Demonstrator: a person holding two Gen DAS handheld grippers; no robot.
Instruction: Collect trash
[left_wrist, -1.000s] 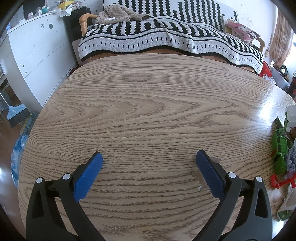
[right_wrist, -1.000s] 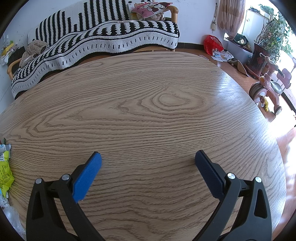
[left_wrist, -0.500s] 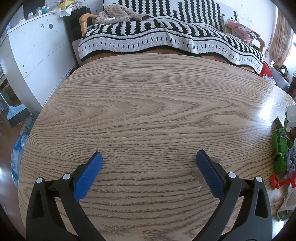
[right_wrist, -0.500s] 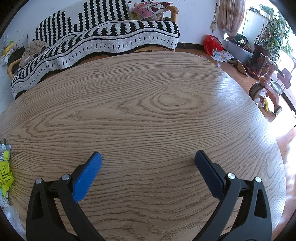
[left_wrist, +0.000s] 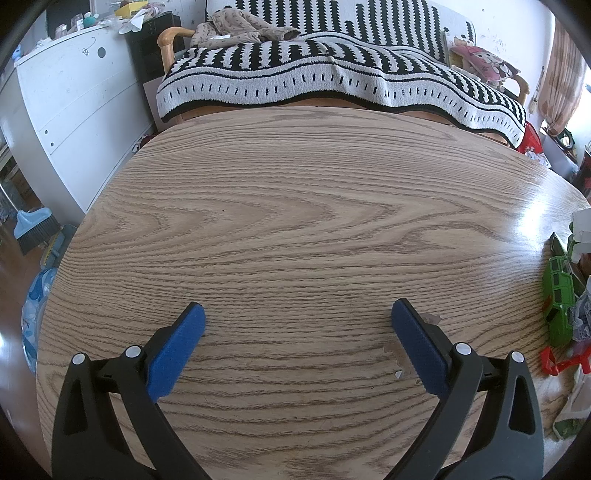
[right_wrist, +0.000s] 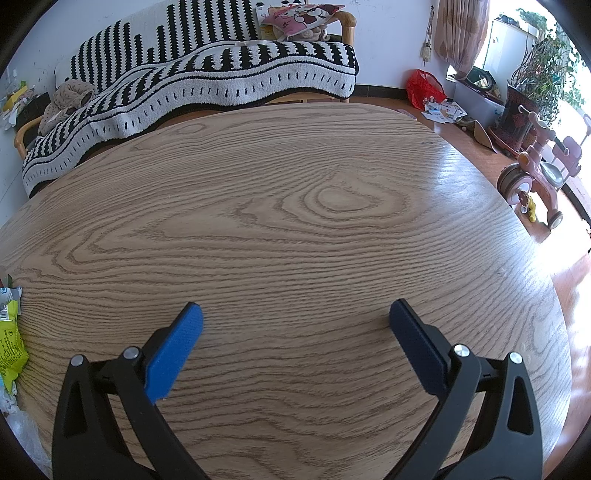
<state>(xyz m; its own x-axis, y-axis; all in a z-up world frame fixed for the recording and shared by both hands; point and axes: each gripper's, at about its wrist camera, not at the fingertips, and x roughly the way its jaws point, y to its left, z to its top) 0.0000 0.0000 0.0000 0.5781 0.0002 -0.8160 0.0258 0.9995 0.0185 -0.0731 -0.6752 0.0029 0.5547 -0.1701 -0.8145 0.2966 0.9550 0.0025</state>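
Several wrappers (left_wrist: 561, 295), green and red, heaped at wooden table's (left_wrist: 295, 206) right edge; yellow packet (right_wrist: 9, 347) at left edge in right view. Left gripper (left_wrist: 297, 323) and right gripper (right_wrist: 295, 321) spread wide, holding nothing, above bare wood.

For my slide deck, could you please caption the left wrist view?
Open left tongs hover over the wooden table; trash pile at its right edge.

On the surface (left_wrist: 295, 229), the toy car (left_wrist: 559, 299) and wrappers (left_wrist: 576, 391) lie at three o'clock of the left claw (left_wrist: 297, 341); the sofa (left_wrist: 332, 74) stands beyond at twelve.
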